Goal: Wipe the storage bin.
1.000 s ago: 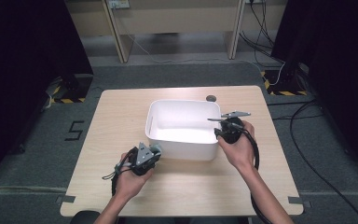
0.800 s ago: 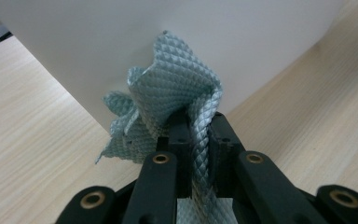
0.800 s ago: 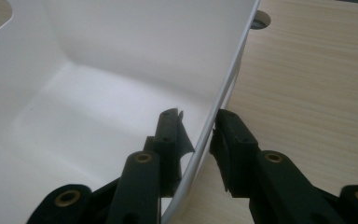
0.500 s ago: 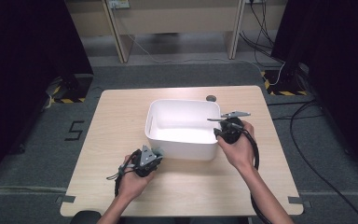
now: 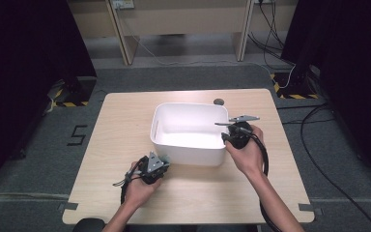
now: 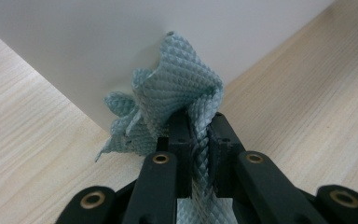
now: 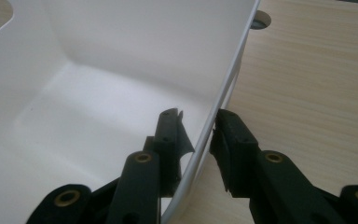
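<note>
I count one white tub (image 5: 188, 145) on my table (image 5: 125, 125), one blue-green cloth (image 6: 177, 98) just in front of the tub, one small round hole (image 5: 218, 102) behind the tub, and two grippers, one at the tub's front (image 5: 155, 164), one at its right rim (image 5: 229, 137)

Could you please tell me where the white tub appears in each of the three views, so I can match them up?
High view: the white tub sits mid-table, between the two hands.
Left gripper view: its outer wall fills the top, behind the blue-green cloth clamped in the left tongs.
Right gripper view: its inside spans the left; the right tongs straddle its rim.
Shared landmark: the pale wooden table.
</note>
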`<state>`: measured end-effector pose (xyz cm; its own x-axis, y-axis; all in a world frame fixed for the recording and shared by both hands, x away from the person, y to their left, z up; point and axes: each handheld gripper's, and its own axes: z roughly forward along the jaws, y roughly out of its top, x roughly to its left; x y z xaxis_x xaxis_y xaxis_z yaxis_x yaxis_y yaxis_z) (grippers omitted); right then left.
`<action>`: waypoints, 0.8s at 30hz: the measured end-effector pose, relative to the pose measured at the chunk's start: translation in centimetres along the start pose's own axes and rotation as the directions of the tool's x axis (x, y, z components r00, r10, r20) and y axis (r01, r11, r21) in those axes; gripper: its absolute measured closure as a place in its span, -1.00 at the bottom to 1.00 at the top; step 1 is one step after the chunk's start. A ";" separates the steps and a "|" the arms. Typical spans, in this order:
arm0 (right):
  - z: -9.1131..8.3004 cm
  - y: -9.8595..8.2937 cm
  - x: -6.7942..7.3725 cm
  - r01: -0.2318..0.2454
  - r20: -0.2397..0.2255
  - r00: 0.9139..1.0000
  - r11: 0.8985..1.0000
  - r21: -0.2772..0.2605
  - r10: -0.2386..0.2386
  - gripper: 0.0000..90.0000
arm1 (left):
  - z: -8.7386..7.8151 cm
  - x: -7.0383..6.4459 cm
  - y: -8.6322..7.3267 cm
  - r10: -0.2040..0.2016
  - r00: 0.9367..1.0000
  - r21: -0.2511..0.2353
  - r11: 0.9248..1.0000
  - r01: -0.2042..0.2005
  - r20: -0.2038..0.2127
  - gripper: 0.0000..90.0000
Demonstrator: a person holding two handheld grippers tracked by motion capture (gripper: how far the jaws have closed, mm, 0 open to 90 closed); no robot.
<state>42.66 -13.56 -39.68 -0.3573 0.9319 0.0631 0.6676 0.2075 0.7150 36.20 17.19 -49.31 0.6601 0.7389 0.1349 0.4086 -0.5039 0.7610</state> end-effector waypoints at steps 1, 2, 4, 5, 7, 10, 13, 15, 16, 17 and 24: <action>0.0 0.0 0.0 0.000 0.000 1.000 1.000 0.000 0.000 0.59 | 0.0 0.0 0.0 0.000 1.000 0.001 1.000 0.000 0.001 0.82; 0.0 0.0 0.0 0.000 0.000 1.000 1.000 0.000 0.000 0.59 | 0.1 -0.1 0.0 -0.002 1.000 -0.002 1.000 0.002 -0.002 0.82; 0.0 0.0 0.0 0.000 0.000 1.000 1.000 0.000 0.000 0.59 | 0.1 -0.1 0.1 -0.004 1.000 0.001 1.000 0.004 0.000 0.82; 0.0 0.0 0.0 0.000 0.001 1.000 1.000 0.000 0.000 0.59 | 0.2 -0.2 0.1 0.001 1.000 0.002 1.000 -0.001 -0.001 0.82; 0.0 0.0 0.0 0.000 0.001 1.000 1.000 0.000 0.000 0.59 | 0.3 -0.3 0.2 0.002 1.000 0.008 1.000 -0.002 0.004 0.82; 0.0 0.0 0.0 0.000 0.001 1.000 1.000 0.000 0.000 0.59 | 0.7 -0.9 0.5 0.012 1.000 0.005 1.000 -0.012 0.016 0.82; 0.0 0.0 0.0 -0.001 0.001 1.000 1.000 0.001 0.001 0.59 | 0.8 -1.0 0.7 0.007 1.000 0.011 1.000 -0.007 0.008 0.82; 0.0 0.0 -0.1 -0.002 0.000 1.000 1.000 0.002 0.002 0.59 | 0.8 -0.9 0.7 0.002 1.000 0.006 1.000 -0.002 0.013 0.82; 0.0 0.0 -0.1 -0.003 -0.001 1.000 1.000 0.001 0.003 0.59 | 0.7 -1.0 0.7 0.002 1.000 0.001 1.000 -0.002 0.010 0.82; 0.0 0.0 -0.1 -0.004 -0.001 1.000 1.000 0.001 0.004 0.59 | 0.7 -1.0 0.7 0.003 1.000 0.001 1.000 -0.003 0.010 0.82; 0.0 0.0 -0.1 0.000 0.000 1.000 1.000 0.001 0.000 0.59 | 0.0 -1.0 1.2 0.004 1.000 -0.026 1.000 -0.004 0.012 0.82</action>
<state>42.70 -13.63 -39.68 -0.3571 0.9319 0.0636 0.6687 0.2075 0.7140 36.06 15.88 -48.54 0.6690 0.7317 0.1305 0.3895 -0.4946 0.7770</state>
